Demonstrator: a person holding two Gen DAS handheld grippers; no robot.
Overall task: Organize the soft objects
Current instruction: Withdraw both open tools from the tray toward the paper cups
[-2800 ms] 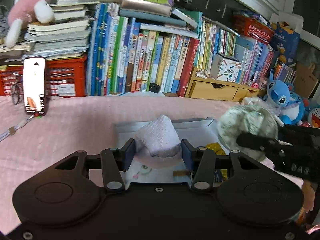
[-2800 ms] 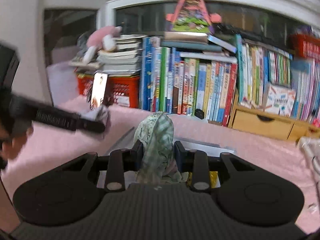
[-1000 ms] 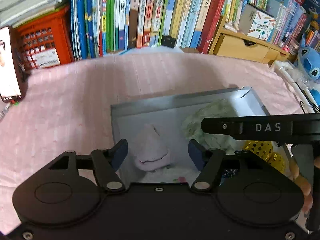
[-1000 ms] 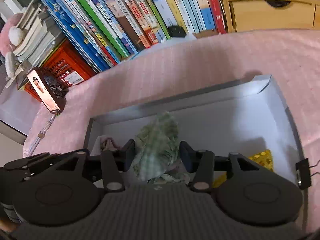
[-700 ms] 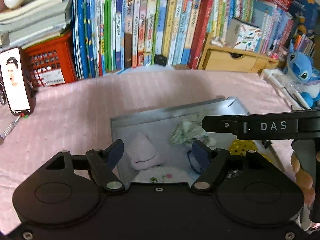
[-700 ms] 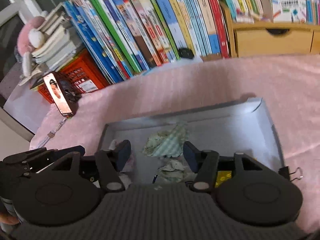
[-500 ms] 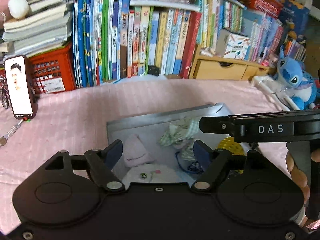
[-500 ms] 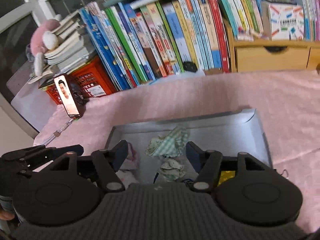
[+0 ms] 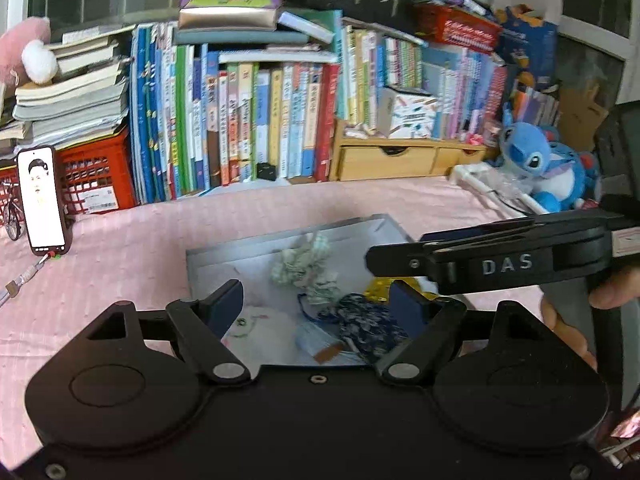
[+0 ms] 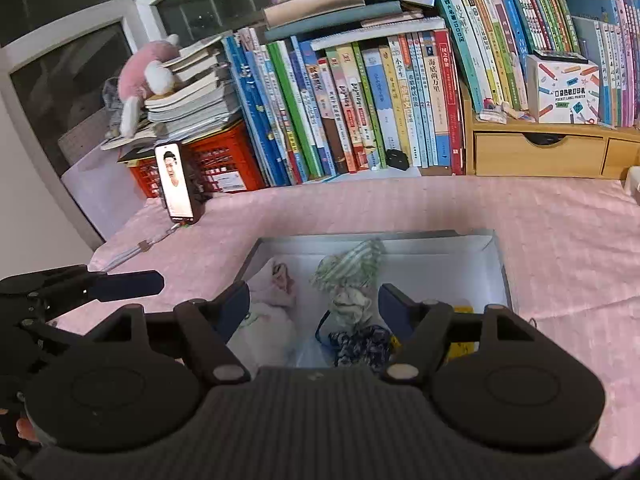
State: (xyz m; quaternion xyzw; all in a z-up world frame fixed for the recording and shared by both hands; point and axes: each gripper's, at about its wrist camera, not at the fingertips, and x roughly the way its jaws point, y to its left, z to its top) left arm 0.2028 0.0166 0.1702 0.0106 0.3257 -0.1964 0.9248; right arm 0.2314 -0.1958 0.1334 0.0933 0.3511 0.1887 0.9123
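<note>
Green-checked crumpled cloth (image 10: 352, 266) lies loose in the grey box (image 10: 498, 268).

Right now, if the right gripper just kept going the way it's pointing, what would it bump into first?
Probably the green checked cloth lying in the grey box. The right gripper holds nothing, its fingers opening; depth is hard to judge.

Pink cloth-covered surface (image 10: 440, 216), grey box (image 10: 502, 268), phone (image 10: 175, 184), books (image 10: 360, 100)
</note>
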